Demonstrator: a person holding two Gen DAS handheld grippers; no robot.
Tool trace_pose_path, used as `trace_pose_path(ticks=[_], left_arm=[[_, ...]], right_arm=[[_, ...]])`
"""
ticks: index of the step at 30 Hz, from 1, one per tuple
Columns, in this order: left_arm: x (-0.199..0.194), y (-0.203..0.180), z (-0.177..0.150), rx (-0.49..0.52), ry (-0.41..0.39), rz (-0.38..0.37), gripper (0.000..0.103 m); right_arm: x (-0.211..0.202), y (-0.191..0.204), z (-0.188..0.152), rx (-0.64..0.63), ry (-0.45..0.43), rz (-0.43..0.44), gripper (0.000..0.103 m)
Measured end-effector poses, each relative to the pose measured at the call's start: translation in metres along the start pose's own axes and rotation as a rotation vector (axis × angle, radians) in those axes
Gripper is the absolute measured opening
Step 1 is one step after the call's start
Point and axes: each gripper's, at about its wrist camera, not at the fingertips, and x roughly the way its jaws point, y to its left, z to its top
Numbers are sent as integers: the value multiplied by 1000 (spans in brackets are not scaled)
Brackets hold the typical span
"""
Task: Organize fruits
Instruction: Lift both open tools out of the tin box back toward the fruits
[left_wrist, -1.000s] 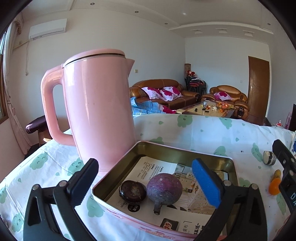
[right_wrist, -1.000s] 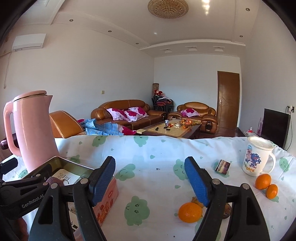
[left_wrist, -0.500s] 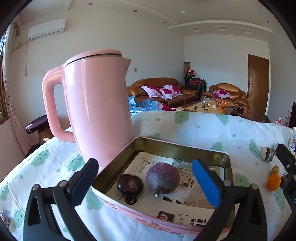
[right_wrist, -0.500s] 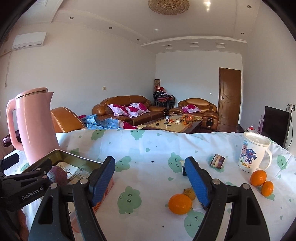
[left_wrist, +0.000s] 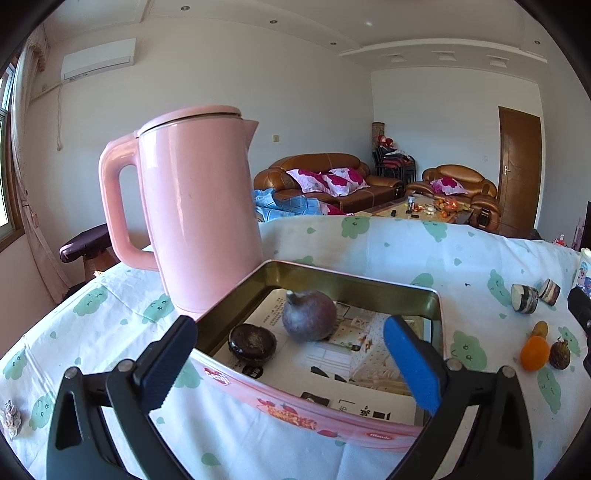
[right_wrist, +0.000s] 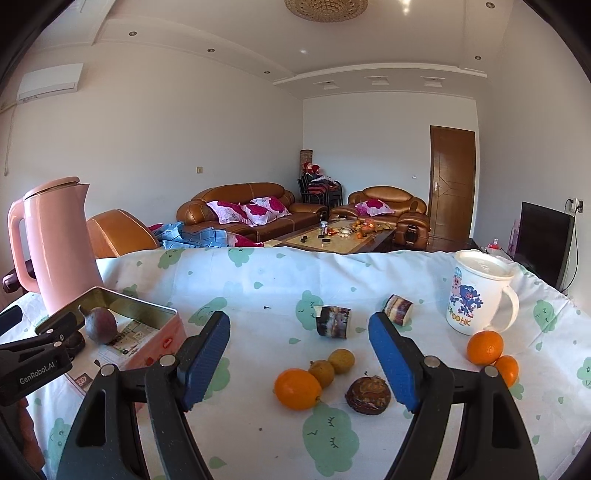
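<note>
Bright daylight enters, apparently from the window (left_wrist: 7, 122) at 9 o'clock; ceiling spotlights (right_wrist: 304, 51) glare faintly. Fisheye bending and dark vignetting ring both sharp views.

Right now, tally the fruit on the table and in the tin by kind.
Oranges: 3
Small yellow-brown fruits: 2
Dark brown round fruits: 2
Purple fruit: 1
Cut cane pieces: 2
Total: 10
</note>
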Motion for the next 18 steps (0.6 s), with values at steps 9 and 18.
trace_pose_path(ticks=[9, 18], left_arm=[[-12, -26, -4, 38, 5, -26, 103], [-25, -57, -7, 88, 7, -66, 103]], right_arm=[[-7, -43, -3, 35, 8, -34, 79], [-8, -82, -5, 59, 17, -81, 79]])
